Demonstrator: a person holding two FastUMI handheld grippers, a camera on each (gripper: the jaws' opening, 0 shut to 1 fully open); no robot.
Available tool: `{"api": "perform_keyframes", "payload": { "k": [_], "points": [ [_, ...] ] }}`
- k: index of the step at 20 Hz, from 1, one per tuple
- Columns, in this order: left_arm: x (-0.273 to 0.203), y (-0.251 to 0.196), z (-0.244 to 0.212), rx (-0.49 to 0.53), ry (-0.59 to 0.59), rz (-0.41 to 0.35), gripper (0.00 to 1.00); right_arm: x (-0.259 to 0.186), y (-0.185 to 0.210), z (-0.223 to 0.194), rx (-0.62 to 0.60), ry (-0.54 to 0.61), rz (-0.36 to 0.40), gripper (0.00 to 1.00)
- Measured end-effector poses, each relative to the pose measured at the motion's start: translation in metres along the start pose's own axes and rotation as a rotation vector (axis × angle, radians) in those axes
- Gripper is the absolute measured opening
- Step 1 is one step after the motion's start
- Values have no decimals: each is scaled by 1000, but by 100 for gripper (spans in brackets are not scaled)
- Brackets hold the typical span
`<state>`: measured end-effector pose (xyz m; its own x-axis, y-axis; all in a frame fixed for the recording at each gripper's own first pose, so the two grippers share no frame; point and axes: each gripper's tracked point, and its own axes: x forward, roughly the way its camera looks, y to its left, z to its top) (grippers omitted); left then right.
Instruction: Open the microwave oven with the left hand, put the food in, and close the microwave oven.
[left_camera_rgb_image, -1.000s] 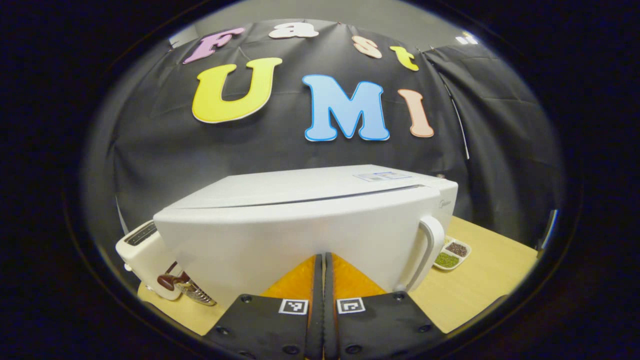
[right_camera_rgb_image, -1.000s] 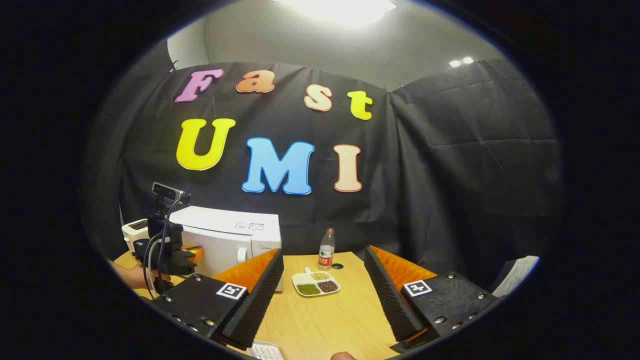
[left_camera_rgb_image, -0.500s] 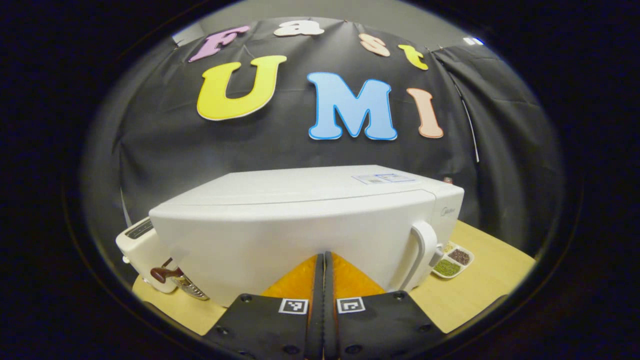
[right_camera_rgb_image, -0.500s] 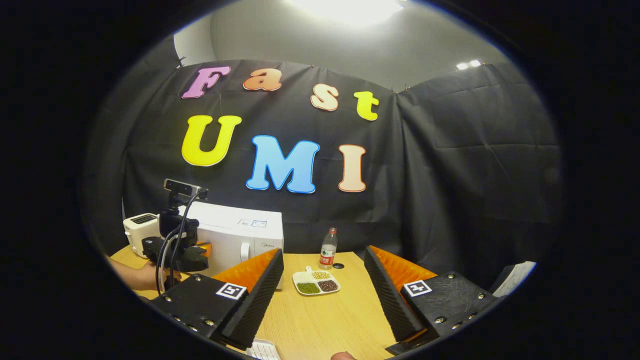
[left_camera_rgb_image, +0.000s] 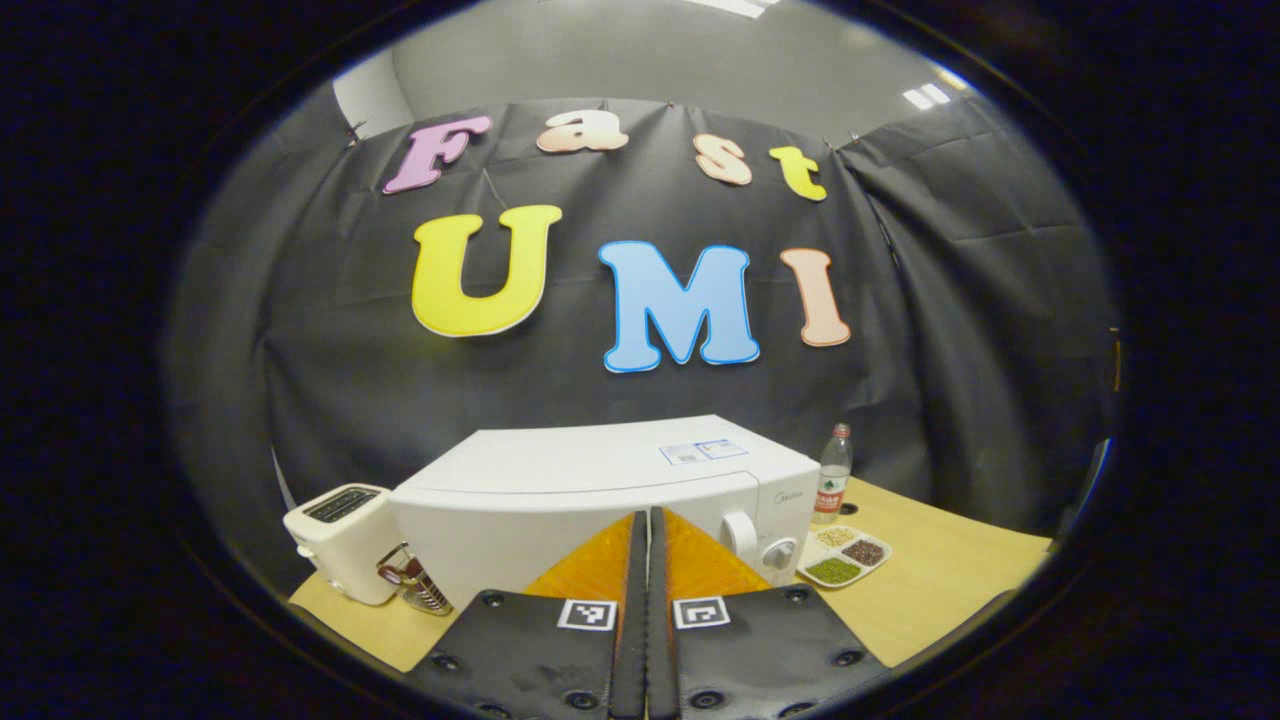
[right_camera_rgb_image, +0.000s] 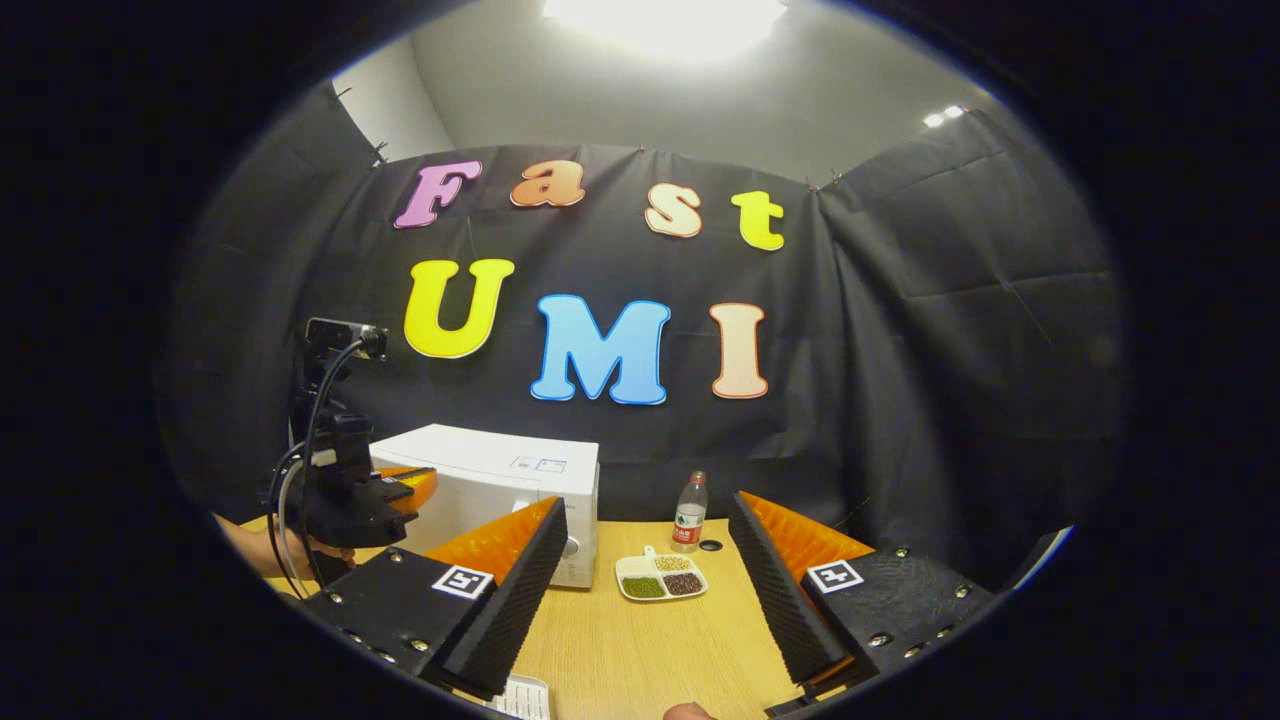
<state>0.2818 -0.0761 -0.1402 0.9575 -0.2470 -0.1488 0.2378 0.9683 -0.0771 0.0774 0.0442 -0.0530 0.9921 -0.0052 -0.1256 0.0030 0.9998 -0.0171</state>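
On the bench: white box-shaped microwave oven (left_camera_rgb_image: 600, 500), door closed.
Left tool (left_camera_rgb_image: 645, 560): fingers together, empty, facing the door.
Right tool (right_camera_rgb_image: 648, 560): wide apart, empty, idle.

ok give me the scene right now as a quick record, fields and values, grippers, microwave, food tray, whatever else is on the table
left gripper: fingers shut together, holding nothing, in front of the microwave
right gripper: open, holding nothing, above the table
microwave: door shut
food tray: on the table, right of the microwave, three compartments
bottle: upright behind the tray
toaster: left of the microwave
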Motion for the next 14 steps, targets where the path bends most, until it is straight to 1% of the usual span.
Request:
{"api": "perform_keyframes", "payload": {
  "k": [1, 8, 12, 14],
  "points": [
    [-13, -2, 6, -6, -8, 9, 7, -4, -2, 1, 6, -7, 18, 98],
    [-98, -19, 40, -1, -55, 101, 7, -26, -25, 6, 29, -36, 118, 98],
    [-148, -27, 54, 19, -77, 152, 7, -41, -28, 3, 62, -35, 177, 98],
    [-173, -30, 62, 27, -95, 168, 7, -47, -29, 5, 60, -49, 190, 98]
  ]
}}
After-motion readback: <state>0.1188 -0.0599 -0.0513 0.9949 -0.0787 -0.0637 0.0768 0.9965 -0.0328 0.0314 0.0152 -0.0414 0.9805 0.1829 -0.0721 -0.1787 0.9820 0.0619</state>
